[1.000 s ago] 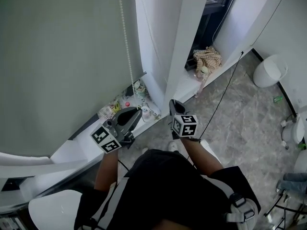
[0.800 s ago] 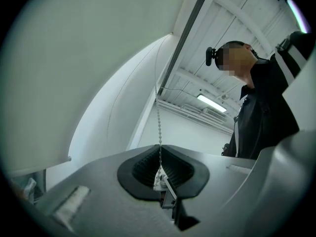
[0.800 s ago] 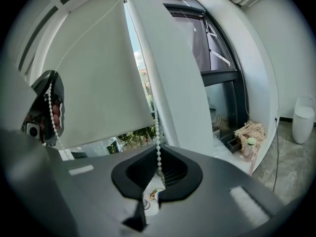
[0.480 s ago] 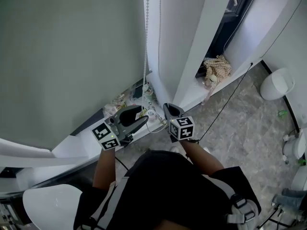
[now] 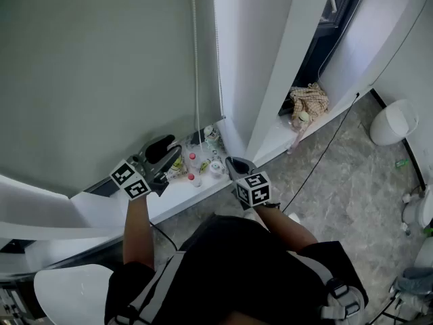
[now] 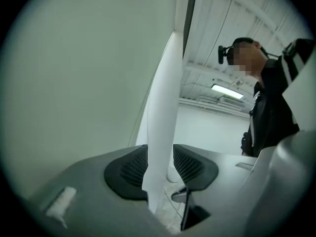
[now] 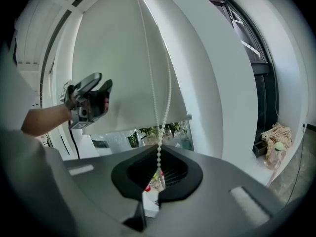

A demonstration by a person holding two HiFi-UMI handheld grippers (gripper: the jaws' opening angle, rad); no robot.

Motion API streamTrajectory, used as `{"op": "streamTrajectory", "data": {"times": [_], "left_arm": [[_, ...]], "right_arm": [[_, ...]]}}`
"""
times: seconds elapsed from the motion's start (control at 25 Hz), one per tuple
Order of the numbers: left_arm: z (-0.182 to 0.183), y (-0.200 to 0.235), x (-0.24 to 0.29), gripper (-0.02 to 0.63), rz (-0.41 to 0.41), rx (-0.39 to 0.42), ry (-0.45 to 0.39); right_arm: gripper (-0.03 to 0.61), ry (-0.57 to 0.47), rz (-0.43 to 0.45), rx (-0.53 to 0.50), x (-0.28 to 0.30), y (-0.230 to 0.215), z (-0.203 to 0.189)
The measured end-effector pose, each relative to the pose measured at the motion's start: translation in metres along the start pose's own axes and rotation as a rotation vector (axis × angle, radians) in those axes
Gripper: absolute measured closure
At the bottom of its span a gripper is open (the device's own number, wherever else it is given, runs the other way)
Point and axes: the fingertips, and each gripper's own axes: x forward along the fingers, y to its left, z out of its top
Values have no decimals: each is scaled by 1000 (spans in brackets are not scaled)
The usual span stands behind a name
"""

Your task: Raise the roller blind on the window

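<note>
Right gripper (image 7: 157,174) clamped shut on the bead chain (image 7: 158,132).
Left gripper (image 5: 166,152) jaws just sprang apart, gripping nothing, beside the roller blind (image 5: 88,66).

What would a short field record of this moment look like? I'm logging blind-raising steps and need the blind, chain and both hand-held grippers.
roller blind: covers most of the window, hem above the sill
bead chain: hangs near the blind's right edge, runs into the right jaws
right hand-held gripper: shut on bead chain
left hand-held gripper: jaws have just been opening, stand apart, grip nothing
windowsill: small bottles stand on it
</note>
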Motion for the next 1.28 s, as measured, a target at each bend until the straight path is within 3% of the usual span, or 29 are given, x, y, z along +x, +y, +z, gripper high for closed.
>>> {"op": "streamTrajectory", "data": {"times": [0.08, 0.32, 0.56, 0.76, 0.92, 1.08, 1.16, 1.28], "left_arm": [[2, 10, 17, 448, 15, 12, 9], [5, -30, 94, 446, -131, -80, -12], [-25, -62, 136, 445, -193, -124, 74], [-66, -66, 135, 445, -170, -148, 149], [-78, -50, 129, 428, -88, -156, 155], [-86, -41, 136, 425, -72, -192, 161], [-83, -34, 143, 420, -68, -200, 150], [-57, -20, 152, 420, -57, -220, 54]], "right_arm": [[580, 1, 1, -6, -2, 0, -1], [580, -24, 15, -17, -12, 3, 3], [580, -44, 77, -54, -31, 18, 1], [580, -67, 92, -45, -48, 15, -2], [580, -78, 136, -49, -56, 21, -4], [580, -71, 180, -72, -58, 26, -6], [580, -64, 192, -80, -56, 27, -6], [580, -48, 210, -89, -54, 33, -9]]}}
